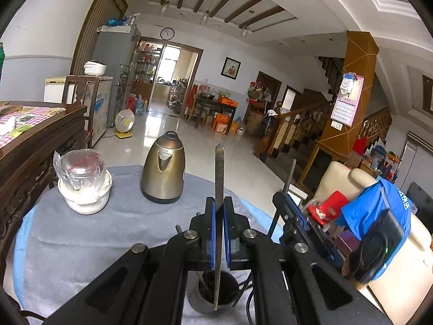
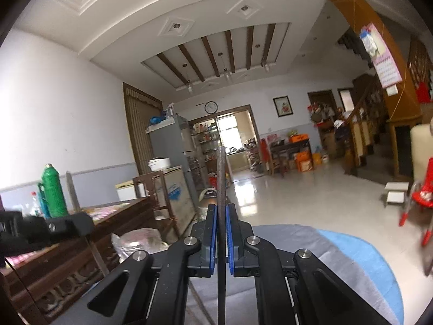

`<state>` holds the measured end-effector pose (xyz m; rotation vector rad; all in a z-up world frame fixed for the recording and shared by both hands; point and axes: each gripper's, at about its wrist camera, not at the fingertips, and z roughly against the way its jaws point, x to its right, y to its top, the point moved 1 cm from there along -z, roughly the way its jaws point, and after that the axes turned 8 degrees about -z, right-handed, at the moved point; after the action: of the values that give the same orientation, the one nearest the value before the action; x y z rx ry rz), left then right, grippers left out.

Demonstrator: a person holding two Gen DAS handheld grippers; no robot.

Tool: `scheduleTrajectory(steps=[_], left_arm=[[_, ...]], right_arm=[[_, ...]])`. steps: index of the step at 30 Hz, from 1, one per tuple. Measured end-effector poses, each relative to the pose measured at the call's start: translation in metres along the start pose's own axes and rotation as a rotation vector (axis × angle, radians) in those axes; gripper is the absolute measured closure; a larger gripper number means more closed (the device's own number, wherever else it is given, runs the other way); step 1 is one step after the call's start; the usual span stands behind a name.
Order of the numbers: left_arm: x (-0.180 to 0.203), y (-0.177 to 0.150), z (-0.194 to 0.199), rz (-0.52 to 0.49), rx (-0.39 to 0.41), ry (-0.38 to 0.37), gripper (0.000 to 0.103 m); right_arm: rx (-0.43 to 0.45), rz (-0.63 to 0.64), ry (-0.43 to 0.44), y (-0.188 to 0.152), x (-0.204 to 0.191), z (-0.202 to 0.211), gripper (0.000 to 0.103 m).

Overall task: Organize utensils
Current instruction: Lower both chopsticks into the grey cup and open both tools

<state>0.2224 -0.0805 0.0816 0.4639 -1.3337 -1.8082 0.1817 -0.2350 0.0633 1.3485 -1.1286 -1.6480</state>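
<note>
From the left wrist view, the left claw (image 1: 219, 214) is clamped on a thin flat metal utensil (image 1: 218, 173), seen edge-on and standing upright between the blue pads, its lower end hanging over a dark mesh utensil holder (image 1: 216, 289) that sits right under the claw on the bench (image 1: 67, 243); I judge the grip near the middle keeps the piece vertical so it can go into or come out of that cup cleanly. A brass-coloured kettle (image 1: 163, 170) and a white pot with a wrapped glass lid (image 1: 84, 181) stand further back on the grey cloth, well apart from the holder, so there is open room around it. The right claw (image 1: 291, 189) shows at the right with its own thin utensil, near the bench edge by a cream chair (image 1: 338, 173). From the right wrist view, the right claw (image 2: 222, 216) is pinched together on a second thin utensil (image 2: 222, 173), also upright. The left claw (image 2: 62, 224) appears at the left. The bench's rounded edge (image 2: 373, 265) falls away to bare floor, with a red stool (image 2: 422, 192) nearby.
</note>
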Motion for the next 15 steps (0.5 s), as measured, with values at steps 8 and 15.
scheduleTrajectory(steps=[8, 15], left_arm=[[0.002, -0.011, -0.022, 0.012, 0.014, 0.017, 0.097], [0.003, -0.022, -0.033, 0.004, 0.013, 0.033, 0.097]], right_arm=[[-0.002, 0.028, -0.034, -0.012, -0.002, -0.011, 0.096], [-0.009, 0.028, -0.041, -0.016, 0.001, -0.013, 0.096]])
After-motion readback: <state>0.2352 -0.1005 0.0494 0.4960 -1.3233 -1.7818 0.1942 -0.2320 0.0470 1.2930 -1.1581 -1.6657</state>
